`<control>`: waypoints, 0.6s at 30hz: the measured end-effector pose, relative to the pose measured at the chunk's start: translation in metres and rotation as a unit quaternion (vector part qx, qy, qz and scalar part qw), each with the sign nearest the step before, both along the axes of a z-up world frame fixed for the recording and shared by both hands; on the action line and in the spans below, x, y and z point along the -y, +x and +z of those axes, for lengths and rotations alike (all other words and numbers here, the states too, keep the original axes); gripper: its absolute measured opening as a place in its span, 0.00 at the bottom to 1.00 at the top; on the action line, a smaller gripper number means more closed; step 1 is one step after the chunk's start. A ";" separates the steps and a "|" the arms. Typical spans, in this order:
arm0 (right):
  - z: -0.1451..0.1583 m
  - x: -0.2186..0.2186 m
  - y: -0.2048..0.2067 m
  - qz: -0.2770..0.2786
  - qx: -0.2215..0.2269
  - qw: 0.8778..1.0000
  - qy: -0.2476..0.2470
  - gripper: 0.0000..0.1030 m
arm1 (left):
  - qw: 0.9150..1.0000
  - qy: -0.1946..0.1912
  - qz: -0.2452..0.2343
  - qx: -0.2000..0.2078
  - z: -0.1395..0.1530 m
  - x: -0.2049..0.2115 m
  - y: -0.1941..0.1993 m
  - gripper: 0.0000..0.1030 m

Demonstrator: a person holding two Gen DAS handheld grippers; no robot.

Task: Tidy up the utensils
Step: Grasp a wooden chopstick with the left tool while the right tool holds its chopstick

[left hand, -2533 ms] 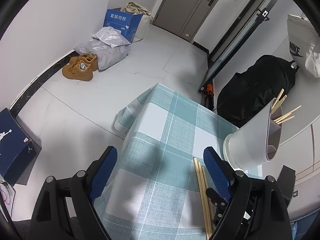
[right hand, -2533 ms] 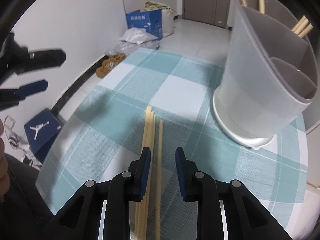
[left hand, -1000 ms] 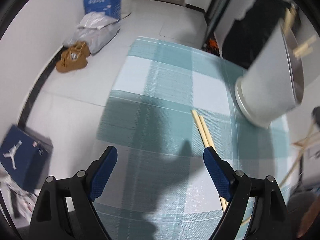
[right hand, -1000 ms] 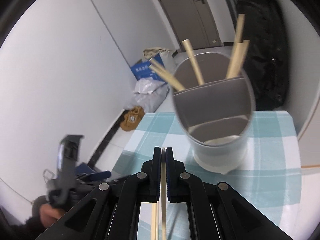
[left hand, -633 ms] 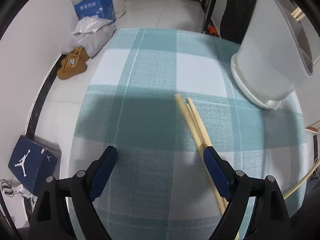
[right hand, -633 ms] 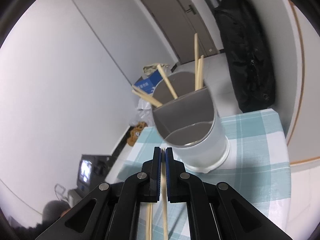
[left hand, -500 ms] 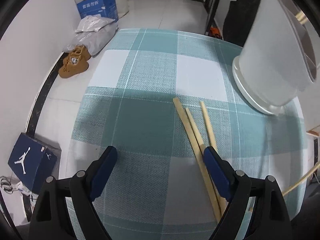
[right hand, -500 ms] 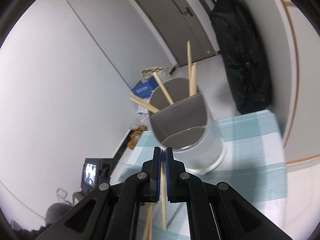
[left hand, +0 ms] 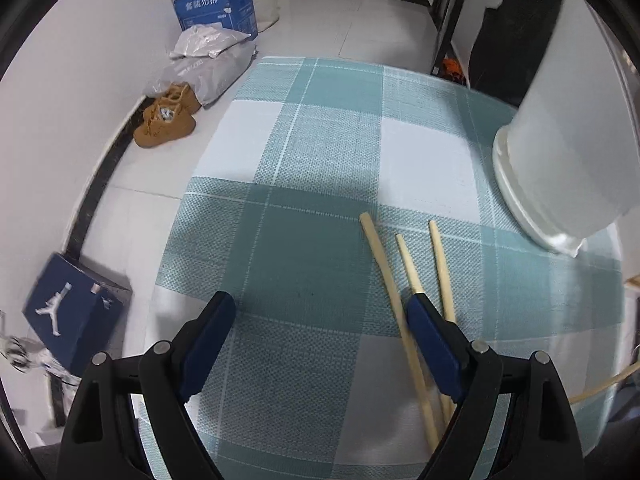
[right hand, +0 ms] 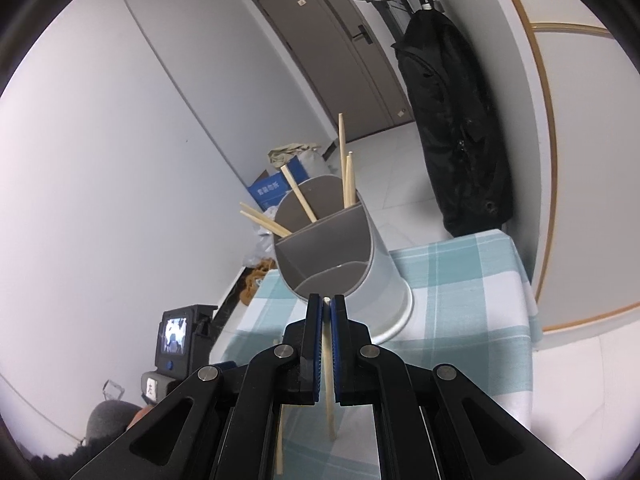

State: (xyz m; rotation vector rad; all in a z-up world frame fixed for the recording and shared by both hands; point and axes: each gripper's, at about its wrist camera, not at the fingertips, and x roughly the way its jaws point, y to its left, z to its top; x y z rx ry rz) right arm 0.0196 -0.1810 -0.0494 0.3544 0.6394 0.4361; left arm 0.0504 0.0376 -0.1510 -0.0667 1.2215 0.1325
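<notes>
One chopstick (right hand: 329, 364) is pinched in the right gripper (right hand: 327, 308) just before the divided holder (right hand: 340, 256) (five chopsticks inside). The left gripper (left hand: 320, 312) is spread above three chopsticks (left hand: 400, 280) left on the tabletop (left hand: 300, 160).

We read white Chinese characters, 套装勿拆, on the blue carton (left hand: 216, 10) on the floor by the wall; on the dark blue shoebox (left hand: 76, 316) we see the white Jumpman logo, and the carton's small print is too small to read
</notes>
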 end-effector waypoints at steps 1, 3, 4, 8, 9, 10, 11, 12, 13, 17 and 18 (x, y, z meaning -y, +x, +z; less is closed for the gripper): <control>0.000 0.001 -0.001 0.000 -0.001 1.000 0.001 0.03 | 1.000 0.002 0.002 0.001 0.000 0.000 0.000 0.83; 0.001 0.003 -0.003 -0.002 -0.001 1.000 0.002 0.03 | 1.000 -0.005 0.012 -0.003 0.001 -0.003 0.002 0.83; 0.001 0.003 -0.004 -0.001 -0.002 1.000 0.003 0.03 | 1.000 -0.002 0.014 -0.006 0.000 -0.003 0.004 0.83; 0.003 0.005 -0.006 -0.004 -0.001 1.000 0.004 0.03 | 1.000 -0.004 0.018 -0.012 0.000 -0.006 0.015 0.83; 0.003 0.005 -0.005 -0.005 -0.002 1.000 0.006 0.03 | 1.000 -0.003 0.017 -0.012 0.000 -0.005 0.017 0.82; 0.003 0.005 -0.005 -0.006 -0.004 1.000 0.007 0.03 | 1.000 -0.004 0.016 -0.013 0.000 -0.006 0.018 0.81; 0.003 0.005 -0.005 -0.008 -0.004 1.000 0.006 0.03 | 1.000 -0.005 0.015 -0.012 0.000 -0.005 0.021 0.78; 0.003 0.005 -0.004 -0.009 -0.004 1.000 0.006 0.03 | 1.000 -0.005 0.012 -0.011 0.000 -0.005 0.021 0.74; 0.003 0.005 -0.004 -0.011 -0.004 1.000 0.007 0.03 | 1.000 -0.004 0.009 -0.011 0.001 -0.004 0.022 0.73; 0.002 0.004 -0.002 -0.013 -0.006 1.000 0.003 0.03 | 1.000 -0.004 0.011 -0.011 0.000 -0.005 0.022 0.70; 0.002 0.003 -0.002 -0.015 -0.006 1.000 -0.001 0.03 | 1.000 -0.005 0.010 -0.010 0.001 -0.004 0.022 0.65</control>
